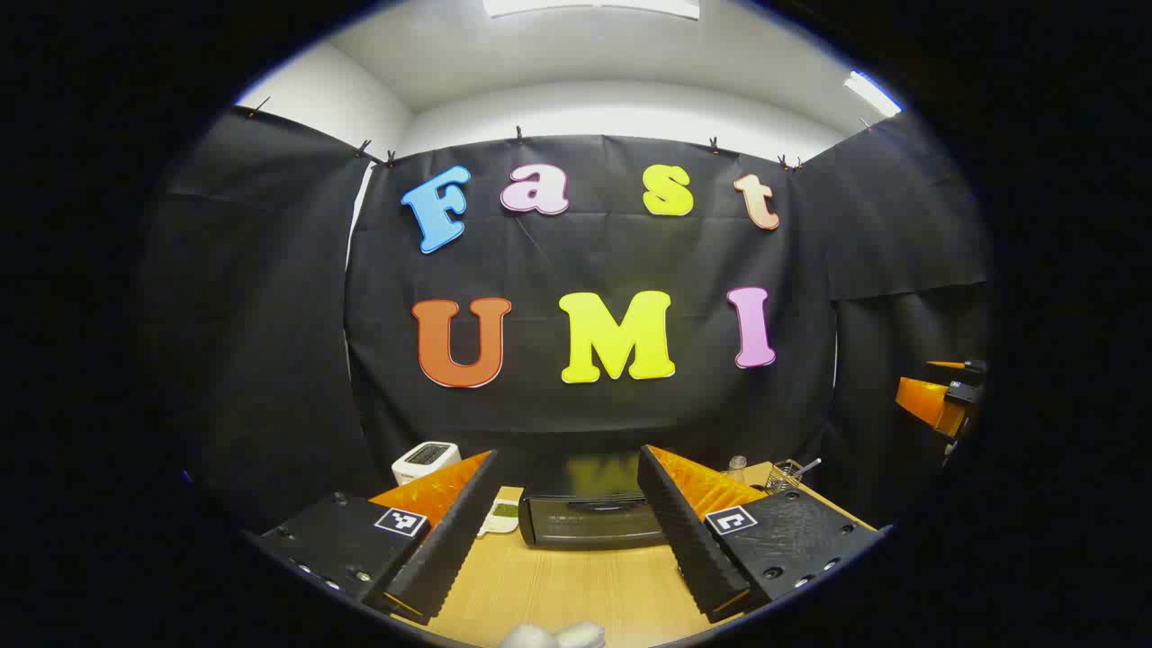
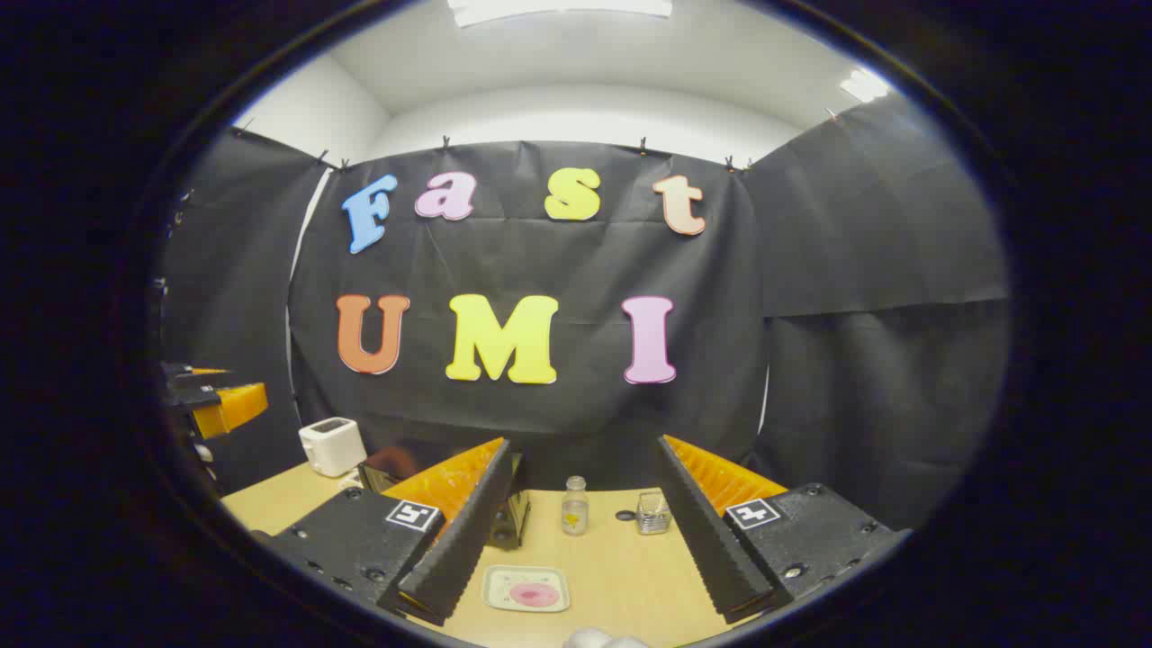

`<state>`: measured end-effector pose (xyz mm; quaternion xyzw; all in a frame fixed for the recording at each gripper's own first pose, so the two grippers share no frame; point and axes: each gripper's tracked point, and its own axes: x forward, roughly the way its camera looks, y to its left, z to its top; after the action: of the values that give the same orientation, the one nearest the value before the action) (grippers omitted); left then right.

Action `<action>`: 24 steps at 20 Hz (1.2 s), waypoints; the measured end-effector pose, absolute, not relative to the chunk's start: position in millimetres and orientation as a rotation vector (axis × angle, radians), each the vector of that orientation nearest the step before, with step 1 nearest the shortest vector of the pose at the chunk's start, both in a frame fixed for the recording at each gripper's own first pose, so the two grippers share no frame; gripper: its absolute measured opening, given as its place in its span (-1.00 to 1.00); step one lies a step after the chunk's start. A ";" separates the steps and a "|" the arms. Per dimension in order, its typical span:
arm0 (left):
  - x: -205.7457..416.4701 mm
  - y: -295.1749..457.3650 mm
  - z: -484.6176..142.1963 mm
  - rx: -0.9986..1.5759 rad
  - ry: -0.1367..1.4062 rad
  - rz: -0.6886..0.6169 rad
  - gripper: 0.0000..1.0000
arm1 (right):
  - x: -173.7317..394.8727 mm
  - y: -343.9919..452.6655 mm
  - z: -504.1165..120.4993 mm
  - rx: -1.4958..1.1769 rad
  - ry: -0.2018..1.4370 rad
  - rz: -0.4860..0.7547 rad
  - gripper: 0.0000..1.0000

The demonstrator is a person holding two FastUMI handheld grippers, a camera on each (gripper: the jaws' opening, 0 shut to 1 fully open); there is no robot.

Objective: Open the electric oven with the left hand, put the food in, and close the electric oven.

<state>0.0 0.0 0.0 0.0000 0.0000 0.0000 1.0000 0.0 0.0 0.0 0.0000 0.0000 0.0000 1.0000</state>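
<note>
With both the left gripper [image 1: 567,531] and right gripper [image 2: 585,540] spread empty, hook the rigid oven [image 1: 589,517] door handle at the tabletop's [image 1: 558,585] far edge, then lift the light, tippable food plate [image 2: 526,589] by its rim

Your left gripper view rides low over the tabletop [image 1: 558,585] and looks level toward the back wall, with its own hand-held gripper [image 1: 567,504] framing the closed oven [image 1: 589,520] straight ahead, set well back. Your right gripper view sits at about the same height, facing the same wall, but stands farther right: the oven [image 2: 504,517] slides behind its left finger, and the plate [image 2: 526,589] lies near, between the fingers of its hand-held gripper [image 2: 580,513]. Both views share the tabletop, the oven and the white toaster [image 1: 425,461] at far left. Each camera catches the other gripper at its edge.
</note>
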 end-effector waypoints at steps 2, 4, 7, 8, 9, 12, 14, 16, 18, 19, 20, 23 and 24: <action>1.9 -4.5 1.7 0.009 -0.008 0.006 0.93 | -0.3 4.6 3.2 0.011 0.002 0.024 1.00; 2.9 -11.9 4.5 0.023 -0.022 0.006 0.93 | 2.6 -0.4 -1.3 0.010 0.014 0.032 1.00; 8.3 -22.0 3.9 0.030 -0.020 -0.004 0.92 | 6.6 -5.5 -0.5 0.016 0.017 0.033 1.00; 9.3 -25.0 2.7 0.029 -0.019 -0.005 0.92 | 8.2 -6.6 -0.4 0.020 0.018 0.034 1.00; 10.4 -25.2 3.3 0.032 -0.021 -0.003 0.92 | 10.2 -7.7 -0.7 0.018 0.019 0.036 1.00; 14.4 -25.9 2.8 0.040 -0.022 0.005 0.93 | 15.6 -11.3 -1.5 0.017 0.028 0.035 0.93; 17.1 -26.7 -0.4 0.043 -0.014 0.006 0.92 | 17.3 -11.1 -0.7 0.014 0.023 0.039 1.00; 22.5 -27.8 -2.8 0.042 -0.013 0.007 0.93 | 19.5 -12.4 -1.9 0.010 0.029 0.042 1.00; 31.1 -30.3 -5.9 0.040 -0.012 0.002 0.92 | 21.1 -12.1 -1.5 0.015 0.032 0.045 1.00; 38.0 -32.9 -10.1 0.033 -0.010 -0.004 0.92 | 22.6 -13.6 -0.6 0.014 0.033 0.044 1.00; 46.0 -35.8 -14.0 0.028 -0.008 -0.009 0.92 | 23.3 -15.2 0.1 0.013 0.035 0.043 1.00; 75.8 -48.0 -37.5 0.000 0.016 -0.035 0.92 | 23.9 -20.4 -1.3 0.004 0.052 0.038 1.00; 88.5 -51.2 -44.7 -0.008 0.028 -0.045 0.92 | 23.7 -23.3 -1.2 -0.001 0.058 0.035 1.00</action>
<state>88.5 -51.2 -44.7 -0.0038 0.0141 -0.0224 0.9996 23.7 -23.3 -1.2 -0.0004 0.0290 0.0173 0.9994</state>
